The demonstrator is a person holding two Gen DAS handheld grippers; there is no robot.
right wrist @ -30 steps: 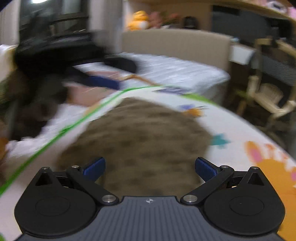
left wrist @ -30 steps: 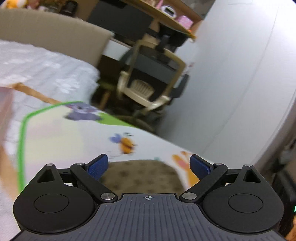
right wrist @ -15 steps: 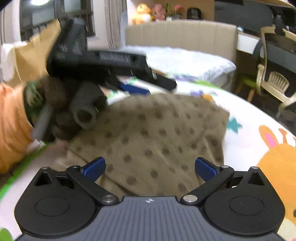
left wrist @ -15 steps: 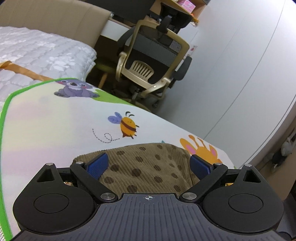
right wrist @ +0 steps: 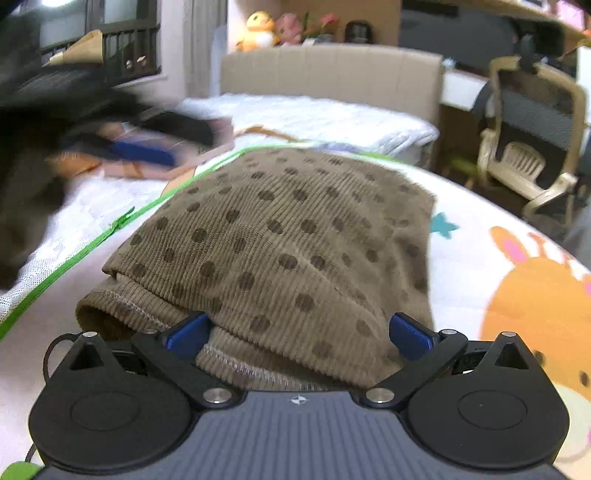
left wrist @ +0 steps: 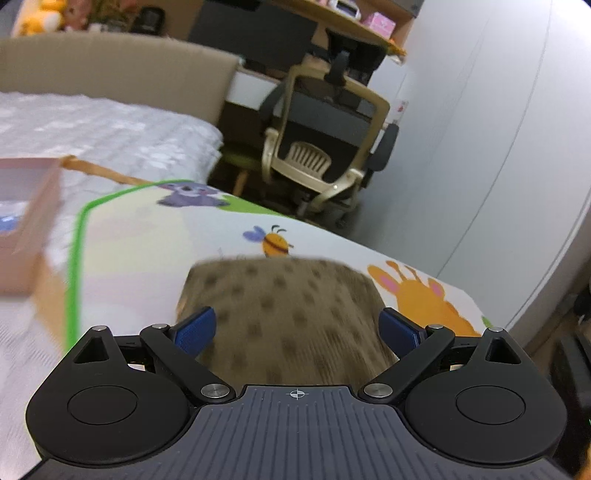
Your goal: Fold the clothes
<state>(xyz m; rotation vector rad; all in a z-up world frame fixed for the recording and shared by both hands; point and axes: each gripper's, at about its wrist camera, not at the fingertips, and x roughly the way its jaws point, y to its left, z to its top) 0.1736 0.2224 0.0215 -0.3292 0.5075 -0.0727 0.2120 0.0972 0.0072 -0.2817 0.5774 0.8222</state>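
A folded brown corduroy garment with dark dots [right wrist: 288,251] lies on a cartoon-print play mat [right wrist: 480,236]. In the right wrist view my right gripper [right wrist: 299,334] is open, its blue pads on either side of the garment's near hem. In the left wrist view the garment [left wrist: 284,314] is blurred and lies between the open blue pads of my left gripper [left wrist: 297,328]. The left gripper also shows as a dark blur at the far left of the right wrist view [right wrist: 110,144].
A bed with a white quilt [left wrist: 99,129] and beige headboard [right wrist: 332,77] lies behind the mat. A desk chair [left wrist: 321,158] stands to the right, by a white wall. A pink box [left wrist: 26,221] sits left of the mat. Plush toys [right wrist: 262,29] top the headboard.
Both grippers stay open. The left gripper has pulled back to the left, away from the garment's top. The right gripper has moved closer to the garment's near hem.
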